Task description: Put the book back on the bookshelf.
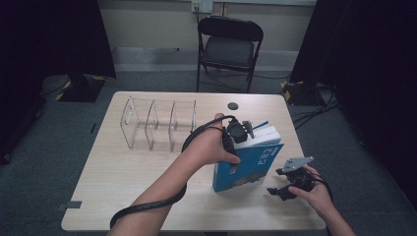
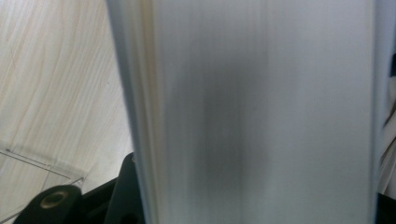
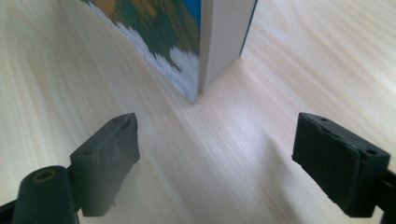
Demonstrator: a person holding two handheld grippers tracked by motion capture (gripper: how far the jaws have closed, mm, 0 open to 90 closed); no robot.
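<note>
Clamping thick glossy blue book (image 1: 248, 167) upright: left gripper (image 1: 239, 132).

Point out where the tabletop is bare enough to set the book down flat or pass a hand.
The widest bare patch of the table lies in front of the clear rack, left of the book. A narrower strip runs behind the book, past the dark disc. It is crowded at the right front, where the right tongs stand open beside the book, with the left tongs on top of it.

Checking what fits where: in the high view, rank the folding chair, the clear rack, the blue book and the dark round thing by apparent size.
1. folding chair, though it stands farther off
2. clear rack
3. blue book
4. dark round thing
</note>
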